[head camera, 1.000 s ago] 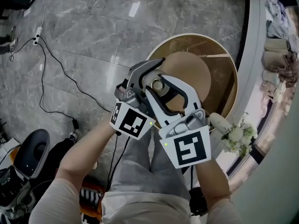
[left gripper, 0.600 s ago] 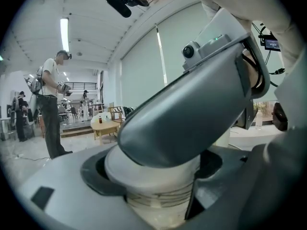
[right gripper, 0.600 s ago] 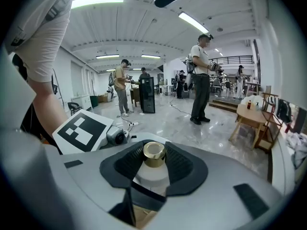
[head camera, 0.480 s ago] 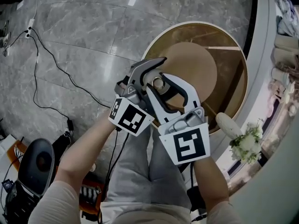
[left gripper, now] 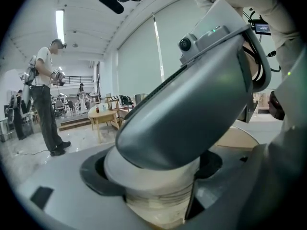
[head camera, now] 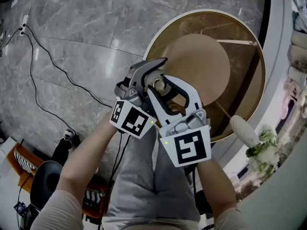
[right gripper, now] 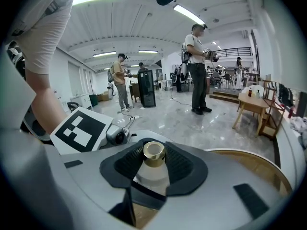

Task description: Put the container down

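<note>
The container (head camera: 159, 85) is a small white bottle with a gold top, held in the air over the near rim of a round brown table (head camera: 249, 99). In the head view both grippers meet on it: the dark left gripper (head camera: 154, 71) from the left, the white right gripper (head camera: 167, 89) from below. In the right gripper view the gold top (right gripper: 154, 153) sits between the black pads of the right gripper (right gripper: 153, 166). In the left gripper view the white ribbed body (left gripper: 158, 188) fills the left gripper (left gripper: 153, 178), with the right gripper's jaw lying across it.
A black cable (head camera: 48, 56) runs over the grey marble floor at left, and a dark chair (head camera: 48, 183) stands at lower left. White flowers (head camera: 263, 152) lie right of the table. People (right gripper: 196, 71) and a wooden table (left gripper: 103, 116) stand further off.
Both grippers keep the same hold on the container. The view has shifted, so more of the round table shows and the chair has slid down to the left.
</note>
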`<state>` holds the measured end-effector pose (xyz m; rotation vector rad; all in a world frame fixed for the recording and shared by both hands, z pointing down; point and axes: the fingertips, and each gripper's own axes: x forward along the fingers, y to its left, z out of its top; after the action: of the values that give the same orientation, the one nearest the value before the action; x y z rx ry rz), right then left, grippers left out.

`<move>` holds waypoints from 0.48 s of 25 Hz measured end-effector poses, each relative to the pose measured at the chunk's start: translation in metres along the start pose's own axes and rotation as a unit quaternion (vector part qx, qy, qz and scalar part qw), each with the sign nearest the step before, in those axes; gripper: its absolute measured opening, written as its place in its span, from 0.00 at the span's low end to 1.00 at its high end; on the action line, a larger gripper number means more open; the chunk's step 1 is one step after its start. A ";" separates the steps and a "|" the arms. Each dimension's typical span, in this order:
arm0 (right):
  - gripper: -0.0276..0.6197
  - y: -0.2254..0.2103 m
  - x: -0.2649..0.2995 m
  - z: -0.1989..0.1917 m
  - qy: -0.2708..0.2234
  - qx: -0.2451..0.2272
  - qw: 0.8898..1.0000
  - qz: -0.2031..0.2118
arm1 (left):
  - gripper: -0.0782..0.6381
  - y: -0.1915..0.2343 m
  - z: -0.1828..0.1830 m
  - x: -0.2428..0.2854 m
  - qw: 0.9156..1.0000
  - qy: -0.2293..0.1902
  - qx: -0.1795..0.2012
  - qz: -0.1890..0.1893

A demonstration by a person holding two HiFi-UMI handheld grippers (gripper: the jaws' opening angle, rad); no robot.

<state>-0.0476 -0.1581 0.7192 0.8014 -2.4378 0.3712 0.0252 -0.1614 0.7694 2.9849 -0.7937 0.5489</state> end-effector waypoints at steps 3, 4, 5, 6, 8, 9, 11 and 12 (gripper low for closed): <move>0.26 0.003 0.006 -0.015 0.002 0.002 1.000 -0.002 | 0.62 -0.007 -0.017 0.002 1.000 0.013 0.003 -0.002; 0.26 0.004 0.008 -0.020 0.003 0.003 1.000 -0.002 | 0.62 -0.010 -0.023 0.003 1.000 0.018 0.004 -0.003; 0.26 0.005 0.009 -0.025 0.004 0.004 1.000 -0.002 | 0.62 -0.013 -0.028 0.004 1.000 0.024 0.005 -0.005; 0.26 0.006 0.011 -0.030 0.007 0.005 1.000 -0.001 | 0.62 -0.015 -0.034 0.005 1.000 0.029 0.006 -0.006; 0.26 0.008 0.015 -0.037 0.011 0.005 1.000 0.000 | 0.62 -0.018 -0.043 0.005 0.999 0.040 0.007 -0.008; 0.26 0.009 0.017 -0.040 0.013 0.004 1.000 0.000 | 0.62 -0.019 -0.047 0.005 0.999 0.045 0.008 -0.009; 0.26 0.012 0.021 -0.045 0.014 0.001 1.000 0.001 | 0.62 -0.020 -0.055 0.004 0.998 0.057 0.007 -0.010; 0.26 0.013 0.023 -0.047 0.015 -0.002 1.000 0.001 | 0.62 -0.020 -0.059 0.004 0.998 0.062 0.007 -0.011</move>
<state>-0.0520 -0.1396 0.7699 0.7855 -2.4114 0.3772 0.0186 -0.1403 0.8282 2.9327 -0.7496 0.7342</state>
